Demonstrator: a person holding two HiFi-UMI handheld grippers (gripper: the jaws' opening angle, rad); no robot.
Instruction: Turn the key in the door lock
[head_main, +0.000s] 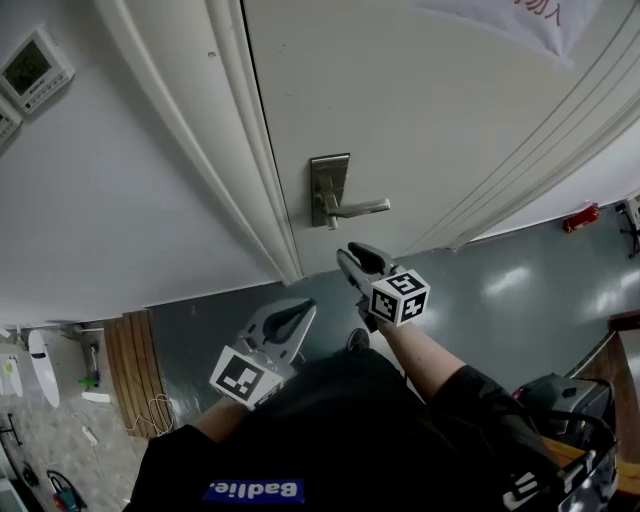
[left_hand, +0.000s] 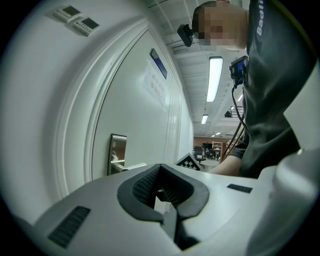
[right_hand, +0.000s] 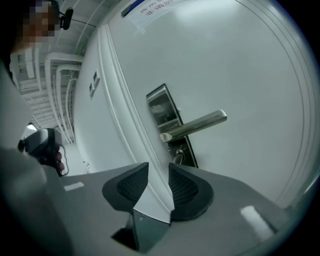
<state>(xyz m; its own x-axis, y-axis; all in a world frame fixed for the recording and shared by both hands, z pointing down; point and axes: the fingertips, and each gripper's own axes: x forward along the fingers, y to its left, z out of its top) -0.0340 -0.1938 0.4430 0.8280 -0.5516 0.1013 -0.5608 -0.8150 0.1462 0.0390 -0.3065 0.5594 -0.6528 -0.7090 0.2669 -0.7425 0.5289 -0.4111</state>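
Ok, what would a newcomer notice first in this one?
The metal lever handle on the white door, upper middle of the head view, with a key in the lock just below it. The right gripper sits close under the handle with jaws apart and empty; the left gripper hangs back lower left, shut.

- Left gripper (head_main: 300, 310) sits low, close to the body. In the head view its nose aims to about one o'clock, jaws closed tip to tip, nothing in them.
- Right gripper (head_main: 352, 256) is further out, at one o'clock from the left one. It points to eleven, jaws parted, gap empty.
- Right forearm (head_main: 432, 356) is bare, reaching in from five o'clock.
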